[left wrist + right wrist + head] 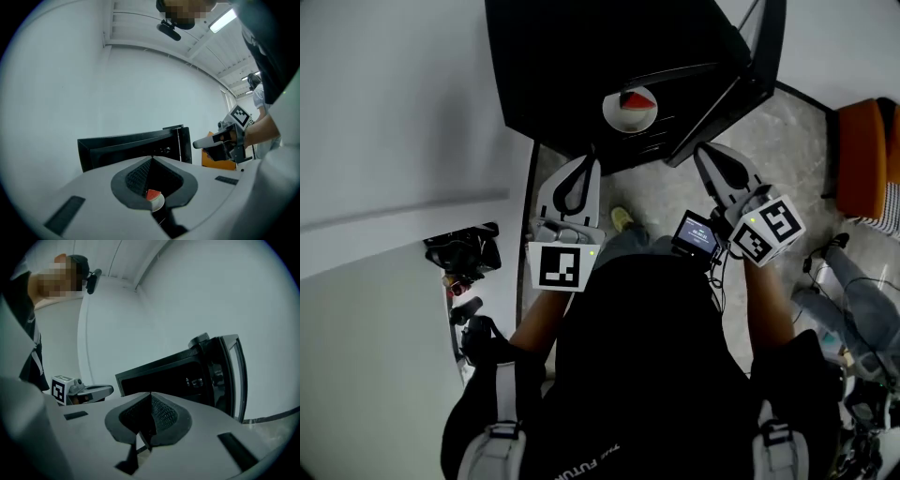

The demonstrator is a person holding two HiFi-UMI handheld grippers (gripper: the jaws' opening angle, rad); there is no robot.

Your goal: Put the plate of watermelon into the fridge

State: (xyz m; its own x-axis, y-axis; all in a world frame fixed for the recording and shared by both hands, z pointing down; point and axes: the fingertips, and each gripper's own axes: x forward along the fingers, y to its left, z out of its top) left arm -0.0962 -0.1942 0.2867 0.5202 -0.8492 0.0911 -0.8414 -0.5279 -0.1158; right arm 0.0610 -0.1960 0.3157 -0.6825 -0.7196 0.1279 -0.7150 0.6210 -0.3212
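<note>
A white plate [630, 109] with a red watermelon slice sits inside the black fridge [581, 66], whose door [750, 66] stands open to the right. My left gripper [592, 161] hangs just in front of the fridge opening, shut and empty, apart from the plate. In the left gripper view the plate [154, 198] shows small through the hollow behind the closed tips of the left gripper [151, 160]. To the right, my right gripper [701, 150] is beside the open door, shut on nothing. The right gripper view shows the right gripper [150, 394] pointing at the fridge [173, 373].
An orange chair [862, 159] stands at the far right. Another person's legs [853, 300] are on the marbled floor at right. A black camera rig [464, 253] sits against the white wall at left. My shoe [622, 218] is on the floor before the fridge.
</note>
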